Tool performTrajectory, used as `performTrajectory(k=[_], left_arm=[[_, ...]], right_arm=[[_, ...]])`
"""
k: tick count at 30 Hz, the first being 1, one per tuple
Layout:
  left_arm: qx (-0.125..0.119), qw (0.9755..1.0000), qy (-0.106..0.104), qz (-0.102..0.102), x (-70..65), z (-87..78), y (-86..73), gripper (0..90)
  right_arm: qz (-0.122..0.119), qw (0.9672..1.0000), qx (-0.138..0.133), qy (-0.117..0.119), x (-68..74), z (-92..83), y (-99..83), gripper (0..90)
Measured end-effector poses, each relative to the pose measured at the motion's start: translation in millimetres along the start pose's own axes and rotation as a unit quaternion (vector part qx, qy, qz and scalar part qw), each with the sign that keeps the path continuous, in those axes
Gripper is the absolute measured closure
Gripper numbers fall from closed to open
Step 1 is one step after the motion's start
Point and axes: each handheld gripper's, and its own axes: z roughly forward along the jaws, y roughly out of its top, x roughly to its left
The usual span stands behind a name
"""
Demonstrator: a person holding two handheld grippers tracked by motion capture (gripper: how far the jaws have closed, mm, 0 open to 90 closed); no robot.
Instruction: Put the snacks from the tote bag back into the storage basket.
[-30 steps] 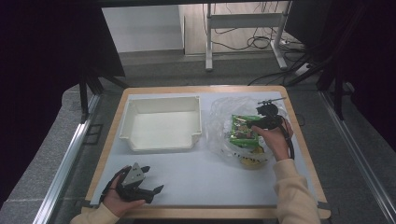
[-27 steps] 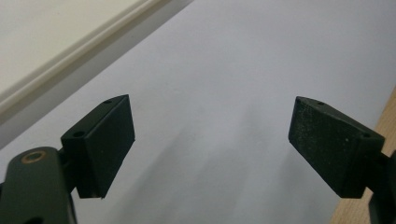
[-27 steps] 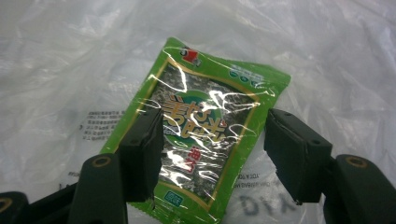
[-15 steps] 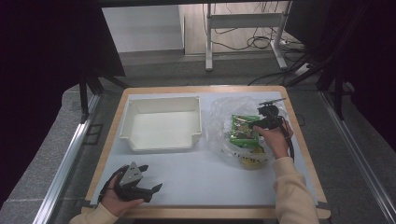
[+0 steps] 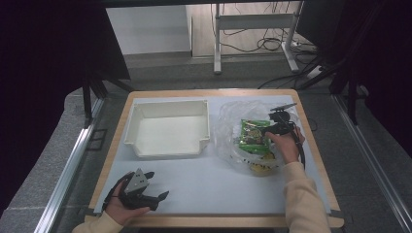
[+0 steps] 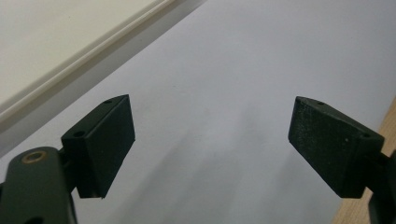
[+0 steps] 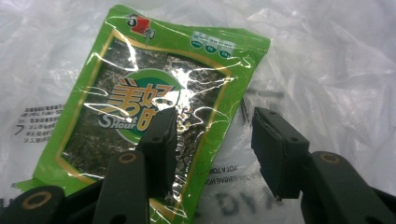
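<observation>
A green snack packet (image 5: pixel 253 135) lies on a crumpled clear plastic bag (image 5: pixel 232 145) at the table's right side. My right gripper (image 5: pixel 272 130) is down on it. In the right gripper view its jaws straddle the packet's (image 7: pixel 140 107) right edge: one finger (image 7: pixel 161 140) rests over the printed face, the other stands over the bag (image 7: pixel 336 56). The right gripper (image 7: pixel 212 123) is open with a clear gap, and its jaws have just been closing. My left gripper (image 5: pixel 158 184) rests at the front left, open; in its own view the left gripper (image 6: pixel 210 126) has only bare mat between its jaws.
A white tray (image 5: pixel 170 106) sits at the back left of the mat. Something yellow (image 5: pixel 260 169) lies under the bag's near end. The wooden table edge (image 5: pixel 218 221) runs along the front. Cables and a desk frame stand on the floor beyond.
My right hand has sunk slightly onto the green packet. The left hand and its gripper have kept still.
</observation>
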Motion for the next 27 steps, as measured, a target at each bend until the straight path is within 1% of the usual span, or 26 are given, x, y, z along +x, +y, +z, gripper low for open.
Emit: performTrajectory(k=[2, 3, 5, 12, 18, 19, 20, 21, 24, 27], left_arm=[[0.0, 1.0, 0.0, 0.0, 0.0, -0.1, 0.0, 14.4], [0.0, 1.0, 0.0, 0.0, 0.1, 0.0, 0.0, 14.4], [0.001, 1.0, 0.0, 0.0, 0.3, 0.2, -0.1, 14.5], [0.0, 1.0, -0.001, 0.0, 0.0, 0.1, -0.1, 14.4], [0.002, 1.0, -0.002, 0.0, -0.1, 0.5, -0.2, 14.4], [0.002, 1.0, -0.002, 0.001, 0.0, 0.5, -0.2, 14.4], [0.002, 1.0, -0.002, 0.001, 0.0, 0.5, -0.2, 14.4], [0.002, 1.0, -0.002, 0.001, -0.1, 0.5, -0.2, 14.4], [0.002, 1.0, -0.002, 0.001, -0.2, 0.5, -0.2, 14.4], [0.002, 1.0, -0.002, 0.001, -0.3, 0.4, -0.2, 14.4]], right_arm=[[0.0, 1.0, 0.002, -0.001, 0.0, 0.8, 0.0, 52.1], [0.003, 1.0, 0.004, 0.0, 0.5, 2.7, 0.3, 52.4], [0.0, 1.0, 0.007, -0.002, 0.4, 3.7, 0.3, 52.9], [0.001, 0.9999, 0.009, -0.005, 1.2, 6.0, 0.8, 53.0], [0.004, 0.9998, 0.014, -0.013, 0.3, 8.5, 0.9, 53.4], [0.007, 0.9998, 0.015, -0.013, 0.2, 9.2, 0.8, 55.7], [0.007, 0.9998, 0.015, -0.013, 0.2, 9.2, 0.8, 55.7], [0.007, 0.9997, 0.017, -0.013, 0.1, 10.1, 0.8, 58.3], [0.007, 0.9997, 0.022, -0.013, 0.5, 11.4, 0.7, 60.2], [0.014, 0.9995, 0.027, -0.009, 0.6, 13.4, 0.3, 64.0]])
